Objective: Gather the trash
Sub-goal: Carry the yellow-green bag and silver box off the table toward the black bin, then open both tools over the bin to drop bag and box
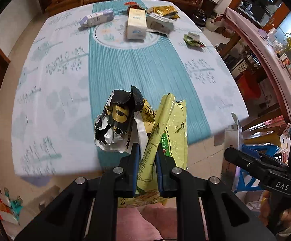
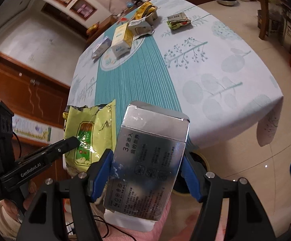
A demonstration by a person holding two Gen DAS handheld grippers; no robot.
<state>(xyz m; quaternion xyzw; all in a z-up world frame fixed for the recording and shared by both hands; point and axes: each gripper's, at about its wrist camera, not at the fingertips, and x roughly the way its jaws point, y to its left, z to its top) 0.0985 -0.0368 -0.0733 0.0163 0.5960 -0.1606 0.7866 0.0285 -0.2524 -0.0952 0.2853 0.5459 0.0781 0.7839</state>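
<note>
Your left gripper [image 1: 147, 150] pinches a yellow wrapper [image 1: 165, 124], its lower end hidden behind the jaws. Your right gripper [image 2: 147, 160] clamps a silver box [image 2: 145, 160]; cartons [image 1: 136, 23] lie blurred at twelve o'clock on the table [image 1: 65, 100].

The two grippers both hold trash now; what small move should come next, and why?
Probably carry both loads off the table to a bin, which no view shows. The left gripper is shut on the wrappers and the right gripper clamps the silver box, so neither can pick up more.
</note>
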